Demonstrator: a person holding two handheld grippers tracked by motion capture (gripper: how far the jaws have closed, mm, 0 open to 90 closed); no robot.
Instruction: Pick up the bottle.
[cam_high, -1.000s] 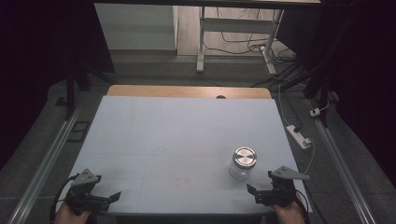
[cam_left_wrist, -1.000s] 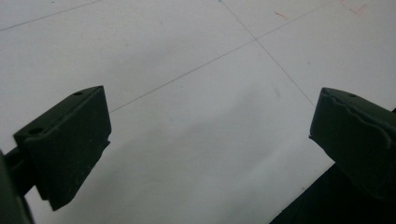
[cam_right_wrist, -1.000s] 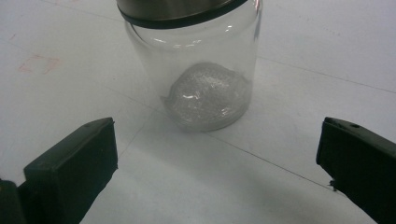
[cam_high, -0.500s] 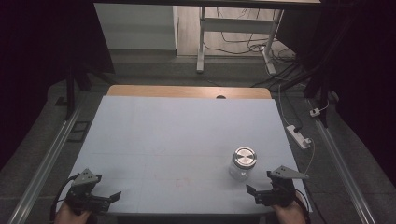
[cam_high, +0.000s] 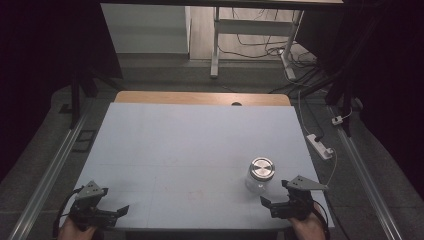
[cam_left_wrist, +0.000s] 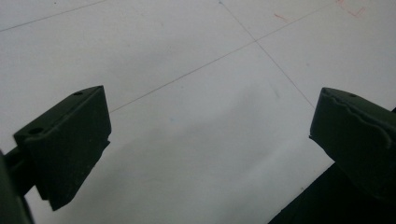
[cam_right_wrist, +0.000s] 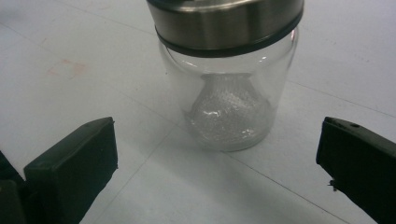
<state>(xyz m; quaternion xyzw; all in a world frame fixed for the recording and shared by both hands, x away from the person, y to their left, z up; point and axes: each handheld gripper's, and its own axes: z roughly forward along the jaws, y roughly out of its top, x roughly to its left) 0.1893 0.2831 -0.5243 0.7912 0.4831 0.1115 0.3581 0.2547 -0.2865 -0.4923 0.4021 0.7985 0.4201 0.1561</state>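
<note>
Gaping wide, right tongs (cam_right_wrist: 217, 154) just short of glass jar (cam_right_wrist: 229, 74), left tongs (cam_left_wrist: 210, 144) spread over table (cam_high: 190, 145)

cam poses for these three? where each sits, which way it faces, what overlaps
High view: above the person's edge, facing forward and down on the table; hands with left tongs and right tongs at the bottom.
Left gripper view: on the left tongs, facing bare tabletop.
Right gripper view: on the right tongs, facing the jar.
Shared: the jar, in the high and right gripper views.

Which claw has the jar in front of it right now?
The right claw: the glass jar with its metal lid stands upright just ahead of its open jaws, untouched. The left claw, also open, faces bare table.
</note>
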